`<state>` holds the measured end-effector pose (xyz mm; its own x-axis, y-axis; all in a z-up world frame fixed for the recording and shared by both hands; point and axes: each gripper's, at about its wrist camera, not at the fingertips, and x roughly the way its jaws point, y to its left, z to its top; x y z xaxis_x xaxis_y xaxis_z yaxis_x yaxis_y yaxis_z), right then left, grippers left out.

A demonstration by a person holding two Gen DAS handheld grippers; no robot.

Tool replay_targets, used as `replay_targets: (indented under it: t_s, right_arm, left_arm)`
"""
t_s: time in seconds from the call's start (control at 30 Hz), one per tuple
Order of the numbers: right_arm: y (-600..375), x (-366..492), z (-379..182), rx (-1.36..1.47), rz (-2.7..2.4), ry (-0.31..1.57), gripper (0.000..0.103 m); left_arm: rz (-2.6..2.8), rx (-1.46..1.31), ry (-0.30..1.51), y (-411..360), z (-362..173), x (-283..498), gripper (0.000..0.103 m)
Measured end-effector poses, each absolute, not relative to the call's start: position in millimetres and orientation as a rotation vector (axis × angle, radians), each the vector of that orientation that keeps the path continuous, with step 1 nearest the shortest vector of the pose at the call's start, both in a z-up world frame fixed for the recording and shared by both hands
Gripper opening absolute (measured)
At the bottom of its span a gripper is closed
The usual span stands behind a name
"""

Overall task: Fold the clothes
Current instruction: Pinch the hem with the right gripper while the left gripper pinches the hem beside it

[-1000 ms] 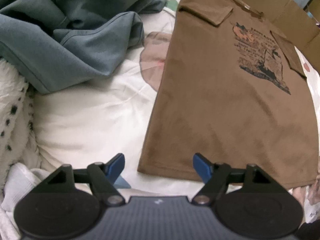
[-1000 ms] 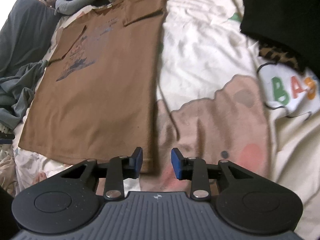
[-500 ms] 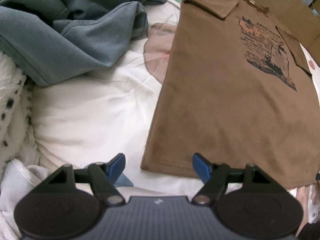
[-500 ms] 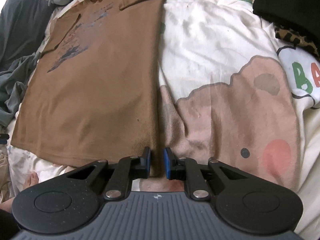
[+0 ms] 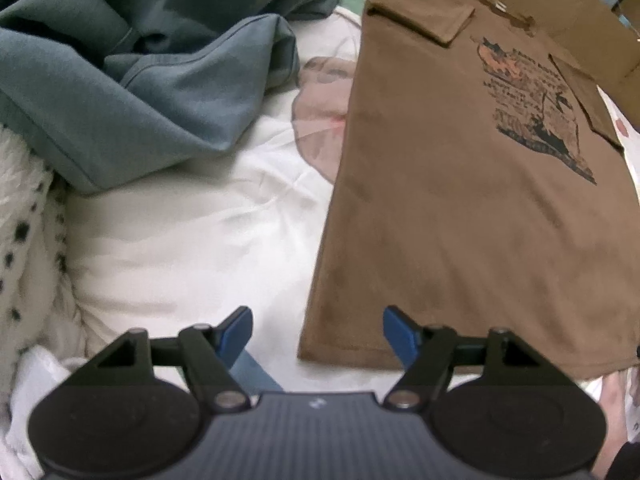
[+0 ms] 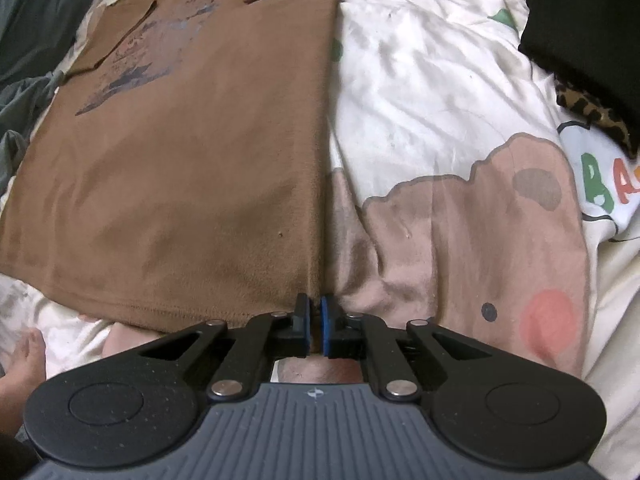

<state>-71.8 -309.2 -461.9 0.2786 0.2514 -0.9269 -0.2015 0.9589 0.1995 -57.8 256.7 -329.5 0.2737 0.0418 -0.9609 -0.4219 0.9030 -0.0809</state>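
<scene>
Over the last second the right gripper [image 6: 314, 322] has drawn its blue pads together and now pinches the bottom right corner of the soft brown printed T-shirt [image 6: 192, 184], which lies flat on the rumpled white cartoon-print bedsheet [image 6: 432, 92]. The left gripper [image 5: 317, 330] hangs with fingers spread wide, straddling the shirt's other hem corner, beside a crumpled grey-green sweatshirt [image 5: 152, 68].

One brown T-shirt [image 5: 460, 184], one rumpled grey-green garment [image 5: 152, 60], one black garment [image 6: 588, 28], one leopard-print piece [image 6: 592, 114], one printed bedsheet [image 6: 432, 92], two grippers: left [image 5: 317, 330], right [image 6: 314, 320].
</scene>
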Motion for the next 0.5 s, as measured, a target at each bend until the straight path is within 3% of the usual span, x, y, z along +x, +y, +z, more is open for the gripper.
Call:
replay_targets:
  t_s: [0.2, 0.3, 0.5]
  right_arm:
    - [-310, -68, -455, 0.027, 0.276, 1.276, 0.002]
    - [-309, -64, -454, 0.007, 0.273, 1.291, 0.002]
    - [-307, -60, -459, 0.018, 0.264, 1.326, 0.002]
  left_arm:
    - [0.331, -0.363, 1.259, 269, -348, -61, 0.062]
    - [0.325, -0.379, 1.254, 272, -356, -64, 0.061]
    - [0.285, -0.416, 1.209, 274, -359, -69, 0.045]
